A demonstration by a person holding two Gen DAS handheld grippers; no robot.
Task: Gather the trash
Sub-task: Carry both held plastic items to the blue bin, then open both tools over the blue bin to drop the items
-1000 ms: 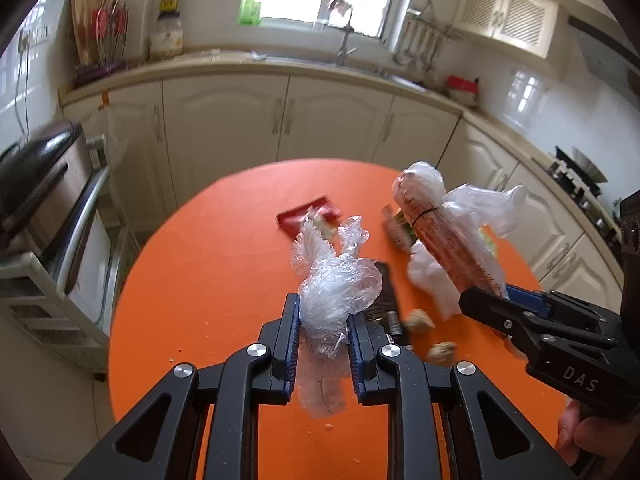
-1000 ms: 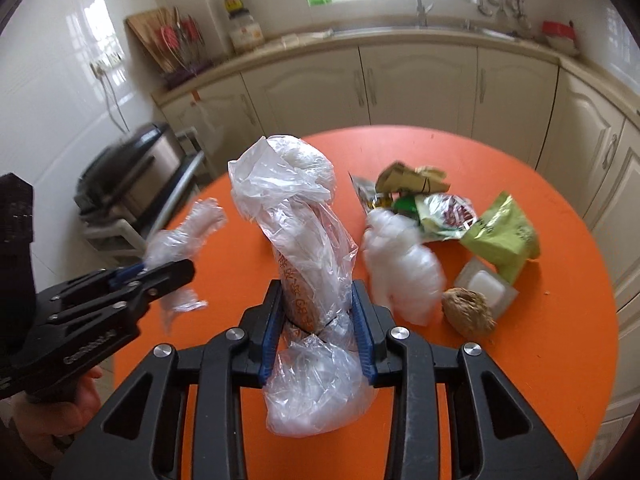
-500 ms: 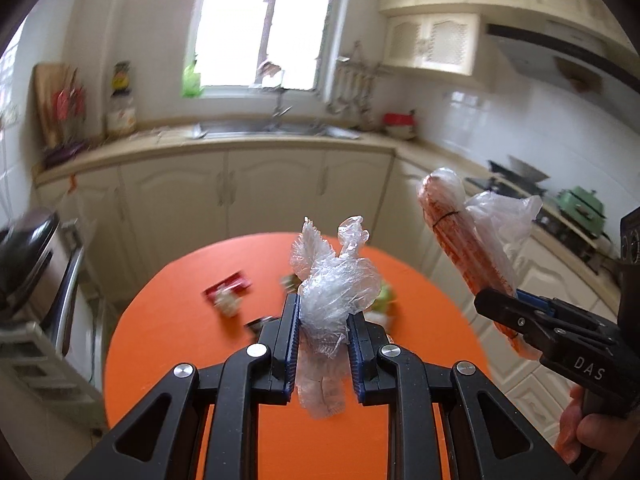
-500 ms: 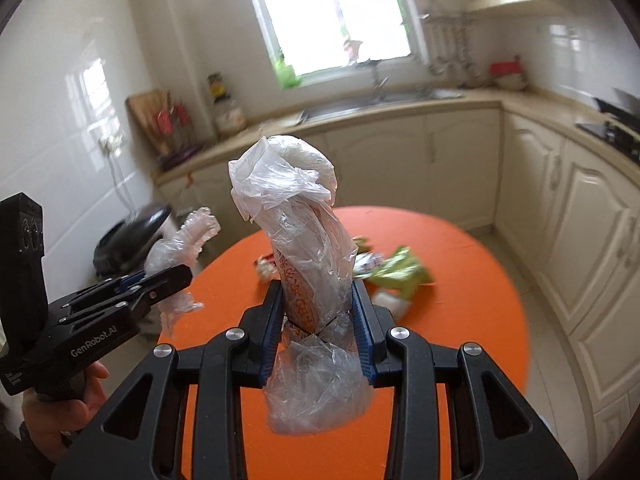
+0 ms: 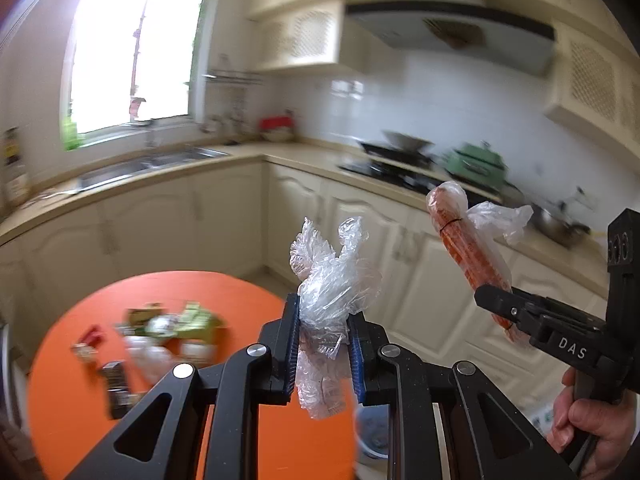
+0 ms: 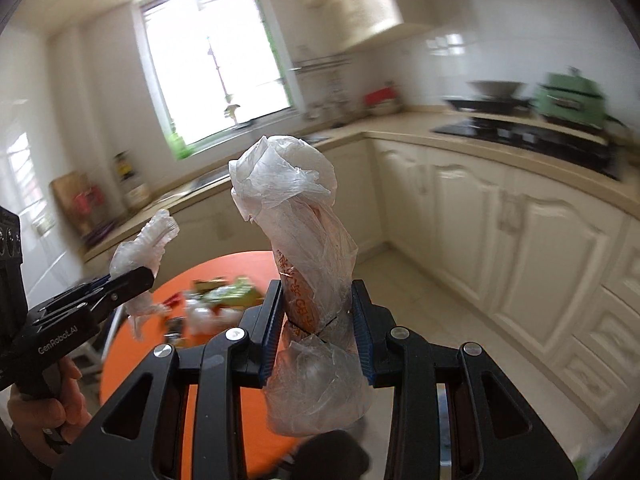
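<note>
the crumpled clear plastic wrap [image 5: 334, 280] stands upright, pinched at its middle, its frilly top above and a loose tail hanging below. the long orange package in a clear bag [image 6: 310, 264] is held upright too, leaning a little, its bag bunched white at the top and puffed out underneath. both are up in the air, off the table. the remaining litter [image 5: 160, 336], blurred wrappers in green, red, white and black, lies clustered near the middle of the orange table [image 5: 80, 400].
</note>
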